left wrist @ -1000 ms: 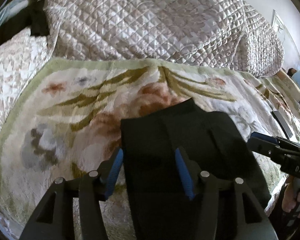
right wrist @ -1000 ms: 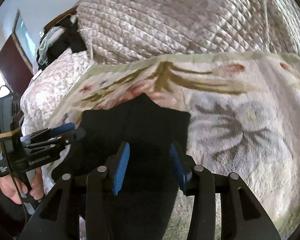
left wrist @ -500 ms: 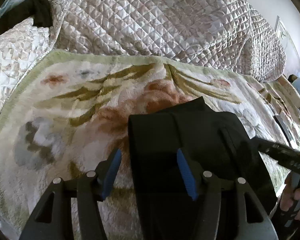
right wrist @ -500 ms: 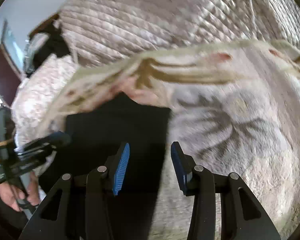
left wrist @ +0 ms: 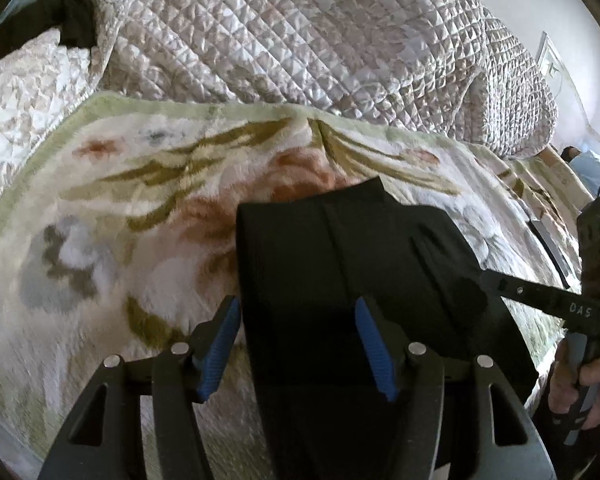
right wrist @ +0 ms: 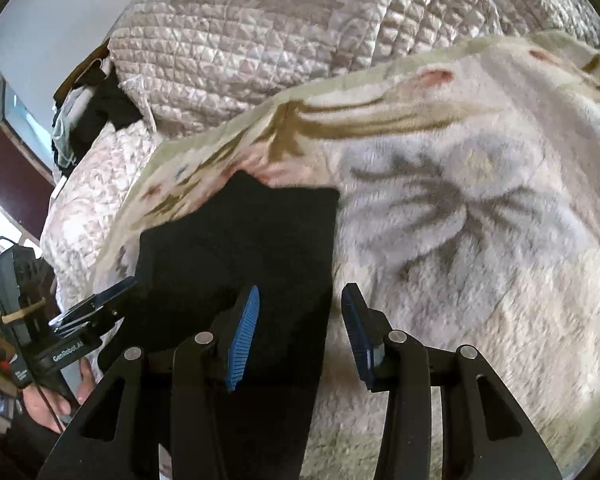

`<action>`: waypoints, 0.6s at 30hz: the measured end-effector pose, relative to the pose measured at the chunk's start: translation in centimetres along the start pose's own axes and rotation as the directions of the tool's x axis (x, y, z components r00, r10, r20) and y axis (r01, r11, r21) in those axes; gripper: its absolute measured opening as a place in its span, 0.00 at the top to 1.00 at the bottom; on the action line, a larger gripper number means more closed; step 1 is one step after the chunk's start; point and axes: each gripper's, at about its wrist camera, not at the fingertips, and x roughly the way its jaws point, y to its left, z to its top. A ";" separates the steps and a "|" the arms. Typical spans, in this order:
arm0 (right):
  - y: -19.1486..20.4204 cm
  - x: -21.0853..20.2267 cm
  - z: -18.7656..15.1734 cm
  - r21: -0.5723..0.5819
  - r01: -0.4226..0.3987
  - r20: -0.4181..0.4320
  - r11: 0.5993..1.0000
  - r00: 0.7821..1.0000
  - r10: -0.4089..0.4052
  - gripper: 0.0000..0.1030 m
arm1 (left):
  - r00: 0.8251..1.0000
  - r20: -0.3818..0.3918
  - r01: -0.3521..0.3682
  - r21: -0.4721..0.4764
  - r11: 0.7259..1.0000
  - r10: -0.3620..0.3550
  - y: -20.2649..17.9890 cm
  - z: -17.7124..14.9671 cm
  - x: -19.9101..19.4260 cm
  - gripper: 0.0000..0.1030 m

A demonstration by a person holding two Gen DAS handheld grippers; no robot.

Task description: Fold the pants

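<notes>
In the left wrist view, the left tongs (left wrist: pixel 296 344) point down at black pants (left wrist: pixel 340 264) lying on a floral blanket (left wrist: pixel 112 200) spread over the bed. The two blue pads stand apart and nothing is pinched: the left pad sits just off the pants' left edge over the blanket, the right pad is over the dark cloth. The pants lie flat as a broad folded panel with a small peak at the far edge. Behind the blanket rises a quilted bedspread (left wrist: pixel 300 40). At the right edge the right tongs (left wrist: pixel 472 292) reach in over the right side of the pants, with a hand (left wrist: pixel 580 392) on the handle; from here I cannot tell whether they touch the cloth.

In the right wrist view, the right tongs (right wrist: pixel 300 336) are apart and empty, straddling the pants' (right wrist: pixel 240 248) right edge, with the left pad over black cloth and the right pad over the blanket (right wrist: pixel 460 220). The left tongs (right wrist: pixel 100 304) come in from the lower left beside the pants' left edge, gripped by a hand (right wrist: pixel 48 404). The bedspread (right wrist: pixel 280 32) fills the top.
</notes>
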 end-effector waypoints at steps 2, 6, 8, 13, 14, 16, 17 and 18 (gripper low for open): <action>0.0 -0.1 -0.4 0.004 -0.028 -0.007 1.000 1.000 0.028 0.58 | 1.000 -0.005 0.021 -0.025 0.999 -0.021 0.4 -0.4 -0.1 0.35; 0.0 -0.3 -1.2 0.020 -0.089 -0.025 0.996 0.996 0.089 0.56 | 0.991 -0.029 0.125 -0.145 0.982 -0.130 2.3 -1.4 0.2 0.32; 0.0 -0.3 -1.2 0.023 -0.096 -0.022 0.995 0.995 0.096 0.56 | 0.989 -0.024 0.144 -0.153 0.978 -0.149 2.4 -1.5 0.2 0.32; -0.1 0.6 -0.5 0.043 -0.102 -0.011 0.994 0.995 0.102 0.56 | 0.987 -0.018 0.158 -0.127 0.979 -0.161 1.7 -1.0 1.1 0.28; -0.1 0.9 -0.3 0.046 -0.101 -0.009 0.994 0.995 0.102 0.56 | 0.987 -0.015 0.155 -0.120 0.981 -0.158 1.5 -0.8 1.4 0.28; -0.1 1.0 -0.2 0.054 -0.107 -0.008 0.993 0.994 0.107 0.56 | 0.985 -0.015 0.170 -0.131 0.977 -0.173 1.3 -0.4 1.9 0.28; -0.1 1.0 -0.2 0.054 -0.111 -0.009 0.992 0.994 0.112 0.56 | 0.983 -0.017 0.176 -0.143 0.974 -0.181 1.4 -0.4 2.0 0.28; -0.2 0.8 -0.4 0.056 -0.121 -0.012 0.991 0.993 0.122 0.56 | 0.982 -0.015 0.183 -0.155 0.971 -0.187 1.4 -0.4 1.8 0.28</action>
